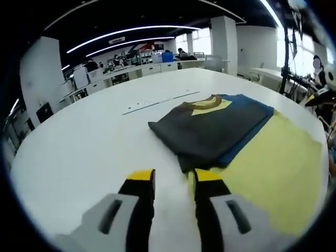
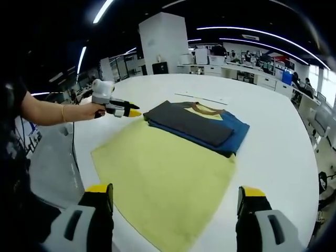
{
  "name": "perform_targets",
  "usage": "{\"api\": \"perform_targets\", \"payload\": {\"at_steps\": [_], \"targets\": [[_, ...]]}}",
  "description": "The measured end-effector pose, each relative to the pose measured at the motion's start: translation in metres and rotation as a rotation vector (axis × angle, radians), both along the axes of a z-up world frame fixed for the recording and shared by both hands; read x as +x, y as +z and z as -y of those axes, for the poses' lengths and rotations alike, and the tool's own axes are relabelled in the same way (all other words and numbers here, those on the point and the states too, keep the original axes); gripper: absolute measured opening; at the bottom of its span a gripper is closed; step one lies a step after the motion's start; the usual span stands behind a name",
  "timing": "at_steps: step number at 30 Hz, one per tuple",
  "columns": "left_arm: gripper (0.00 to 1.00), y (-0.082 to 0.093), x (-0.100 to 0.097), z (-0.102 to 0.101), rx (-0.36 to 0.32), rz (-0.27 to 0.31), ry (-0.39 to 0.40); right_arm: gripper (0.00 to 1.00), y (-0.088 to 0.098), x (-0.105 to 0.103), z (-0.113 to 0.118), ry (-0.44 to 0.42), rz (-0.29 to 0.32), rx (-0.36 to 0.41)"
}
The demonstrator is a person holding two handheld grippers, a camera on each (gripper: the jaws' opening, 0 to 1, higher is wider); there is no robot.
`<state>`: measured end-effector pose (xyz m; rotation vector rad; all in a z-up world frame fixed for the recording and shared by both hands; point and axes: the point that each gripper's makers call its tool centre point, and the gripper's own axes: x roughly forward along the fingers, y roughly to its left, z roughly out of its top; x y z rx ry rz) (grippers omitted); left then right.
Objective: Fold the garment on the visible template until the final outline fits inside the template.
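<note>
Garment [image 2: 197, 126] folded into dark-and-blue bundle, sits on far part of yellow template [image 2: 157, 173], one edge looks to hang just past template's far side. Template flat on white table [image 2: 273, 152]. Left gripper [image 2: 126, 112] beside garment's corner, jaws nearly together, holding nothing. Right gripper [image 2: 176, 207] near template's front edge, jaws wide apart, empty. Guessing folding's basically done; next: nudge bundle fully inside template.

Folded T-shirt [image 2: 195, 125] lies on the template sheet's [image 2: 163, 178] far end, ahead between my right fingers [image 2: 100, 197]. Left gripper [image 2: 128, 112] sits beyond my left finger, beside the shirt.
</note>
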<state>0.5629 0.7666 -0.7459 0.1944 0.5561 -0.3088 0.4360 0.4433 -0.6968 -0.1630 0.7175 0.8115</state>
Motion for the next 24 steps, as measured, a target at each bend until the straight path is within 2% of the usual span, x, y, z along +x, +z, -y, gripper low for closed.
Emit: {"api": "perform_targets", "payload": {"at_steps": [3,5,17,24], "targets": [[0.09,-0.005,0.002,0.002,-0.001,-0.014,-0.003,1.0,-0.001,0.0,0.003,-0.008,-0.003,-0.006],[0.06,-0.005,0.002,0.003,-0.003,-0.015,-0.002,1.0,-0.001,0.0,0.005,-0.015,-0.004,-0.011],[0.04,-0.001,-0.001,0.013,0.008,-0.007,-0.05,1.0,-0.001,0.001,0.006,-0.028,-0.006,-0.011],[0.03,-0.01,0.001,0.013,0.031,-0.021,-0.061,1.0,-0.001,0.001,0.007,-0.036,-0.007,-0.01]]}}
